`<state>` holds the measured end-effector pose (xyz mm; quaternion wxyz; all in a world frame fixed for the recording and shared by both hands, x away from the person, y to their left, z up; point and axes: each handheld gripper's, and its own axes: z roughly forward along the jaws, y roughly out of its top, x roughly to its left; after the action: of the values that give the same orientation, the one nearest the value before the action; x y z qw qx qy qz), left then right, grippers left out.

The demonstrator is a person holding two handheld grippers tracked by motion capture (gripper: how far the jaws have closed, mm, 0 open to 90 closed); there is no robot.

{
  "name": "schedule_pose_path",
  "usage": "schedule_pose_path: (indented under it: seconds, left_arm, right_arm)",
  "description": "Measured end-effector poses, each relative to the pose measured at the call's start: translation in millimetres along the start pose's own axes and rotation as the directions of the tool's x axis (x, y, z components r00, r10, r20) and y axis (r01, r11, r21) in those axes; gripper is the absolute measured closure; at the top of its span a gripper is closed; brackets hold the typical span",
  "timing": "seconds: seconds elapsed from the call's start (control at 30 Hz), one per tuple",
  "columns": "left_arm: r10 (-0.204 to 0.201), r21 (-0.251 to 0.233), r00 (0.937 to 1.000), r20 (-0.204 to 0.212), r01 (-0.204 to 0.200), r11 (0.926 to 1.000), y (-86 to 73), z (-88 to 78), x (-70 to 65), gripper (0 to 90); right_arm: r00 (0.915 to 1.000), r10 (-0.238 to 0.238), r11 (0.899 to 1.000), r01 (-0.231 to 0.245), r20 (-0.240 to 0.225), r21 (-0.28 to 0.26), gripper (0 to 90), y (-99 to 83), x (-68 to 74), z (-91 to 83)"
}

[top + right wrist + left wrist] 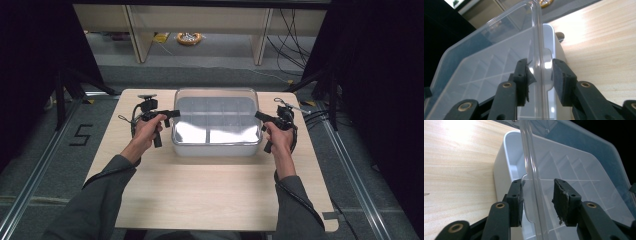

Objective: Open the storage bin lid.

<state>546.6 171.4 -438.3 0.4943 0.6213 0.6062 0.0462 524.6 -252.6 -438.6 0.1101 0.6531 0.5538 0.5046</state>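
At the near edge of the high view, two grey sleeves (95, 205) come in from the bottom, and the forearms reach forward over the light wooden table (210, 190). The left hand (145, 131) holds the left gripper (172, 113) at the left side of a white plastic box (216, 145), and the right hand (278, 137) holds the right gripper (259, 115) at its right side. The box stands in the far half of the table, about in the middle between left and right, and inside it thin walls divide it into compartments. Its clear lid (216, 97) is lifted and stands tilted above the box, with the far edge higher. In the left gripper view, the jaws of the left gripper (537, 203) are apart, and the left edge of the clear lid (530, 167) passes between them; the left pad (519, 205) seems to touch a small tab of the lid, while the right pad stays clear of it. In the right gripper view, the right gripper (540, 81) is half open around the other edge of the lid (537, 37); a gap shows on each side, so it does not clamp the lid. Beyond the table, on the grey floor, stand pale wooden legs (137, 37) of some furniture, a round yellow object (189, 38) lies between them, and black cables (292, 30) hang at the right.
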Motion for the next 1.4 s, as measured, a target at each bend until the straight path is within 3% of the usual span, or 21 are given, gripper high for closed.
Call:
schedule_pose_path:
  seconds: [0.03, 0.1, 0.13, 0.4, 0.47, 0.6, 0.7, 0.73, 0.77, 0.83, 1.0, 1.1, 1.17, 1.2, 1.23, 1.3, 1.4]
  left_arm:
    - [0.005, -0.007, 1.0, 0.001, -0.005, 1.0, 1.6, -3.2, -3.5, 60.8]
    - [0.014, -0.017, 0.9999, 0.004, -0.014, 0.9998, 3.3, -6.9, -7.7, 61.5]
    - [0.014, -0.017, 0.9999, 0.004, -0.014, 0.9998, 3.3, -6.9, -7.7, 61.9]
    - [0.02, -0.035, 0.9997, 0.017, -0.019, 0.9992, 8.2, -18.7, -19.0, 63.1]
    - [0.028, -0.032, 0.9994, 0.021, -0.027, 0.9991, 10.1, -22.1, -20.9, 63.2]
    - [0.043, -0.032, 0.9988, 0.024, -0.043, 0.9986, 11.9, -27.3, -23.2, 63.0]
    - [0.05, -0.04, 0.9986, 0.016, -0.049, 0.998, 11.9, -30.4, -24.4, 63.0]
    - [0.066, -0.049, 0.9978, 0.005, -0.066, 0.9966, 11.8, -33.0, -26.1, 62.8]
    - [0.068, -0.053, 0.9977, 0.007, -0.068, 0.9963, 11.6, -33.9, -26.5, 62.9]
    - [0.071, -0.055, 0.9973, 0.015, -0.07, 0.996, 10.8, -37.4, -27.4, 63.3]
    - [0.081, -0.064, 0.9964, 0.022, -0.08, 0.9947, 6.9, -46.5, -34.2, 63.4]
    - [0.089, -0.069, 0.9954, 0.035, -0.087, 0.9938, 3.8, -53.2, -38.3, 63.5]
    - [0.094, -0.072, 0.9946, 0.044, -0.091, 0.9932, 1.9, -57.0, -40.9, 63.6]
    - [0.101, -0.072, 0.9937, 0.05, -0.097, 0.9927, 0.8, -59.3, -42.2, 63.8]
    - [0.106, -0.075, 0.9931, 0.052, -0.102, 0.992, -0.8, -61.8, -44.6, 64.0]
    - [0.124, -0.073, 0.9908, 0.054, -0.12, 0.99, -3.7, -65.5, -47.7, 63.9]
    - [0.128, -0.071, 0.9895, 0.066, -0.124, 0.9898, -8.0, -69.6, -49.9, 63.6]
  right_arm:
    - [0.9997, 0.025, 1.0, -0.025, -0.007, -0.002, 66.9, 0.7, 2.0, -2.8]
    - [0.9999, -0.012, 1.0, 0.012, -0.008, -0.016, 66.8, 1.3, 0.9, -5.2]
    - [0.9998, 0.012, 1.0, -0.012, -0.016, -0.012, 66.8, 2.0, 2.2, -7.6]
    - [0.9999, 0.004, 1.0, -0.004, -0.014, -0.027, 67.0, 6.0, 5.1, -19.6]
    - [0.9995, 0.024, 0.999, -0.024, -0.023, -0.03, 67.0, 7.6, 8.6, -22.4]
    - [0.9989, -0.005, 0.999, 0.003, -0.046, -0.046, 67.4, 10.7, 11.3, -28.4]
    - [0.9989, 0.016, 0.999, -0.018, -0.045, -0.034, 67.7, 10.9, 15.0, -32.2]
    - [0.9983, -0.011, 0.999, 0.009, -0.057, -0.039, 67.9, 10.0, 14.6, -34.0]
    - [0.9981, 0.035, 0.999, -0.037, -0.051, -0.034, 67.8, 8.5, 18.9, -36.1]
    - [0.9981, 0.008, 0.999, -0.011, -0.061, -0.044, 67.8, 8.0, 17.2, -37.3]
    - [0.9973, 0.032, 0.999, -0.035, -0.067, -0.038, 67.7, 4.1, 18.5, -45.5]
    - [0.9977, -0.007, 0.998, 0.003, -0.068, -0.057, 67.7, 2.2, 15.9, -50.7]
    - [0.9963, 0.039, 0.998, -0.043, -0.077, -0.05, 67.6, -0.8, 18.7, -56.4]
    - [0.9974, 0.0, 0.998, -0.005, -0.073, -0.06, 67.7, -1.5, 15.8, -58.3]
    - [0.9961, 0.046, 0.997, -0.05, -0.075, -0.052, 67.7, -2.8, 18.3, -61.8]
    - [0.9975, 0.008, 0.998, -0.012, -0.071, -0.06, 67.7, -4.3, 15.4, -66.4]
    - [0.9973, 0.002, 0.998, -0.006, -0.074, -0.066, 67.7, -7.0, 15.4, -74.4]
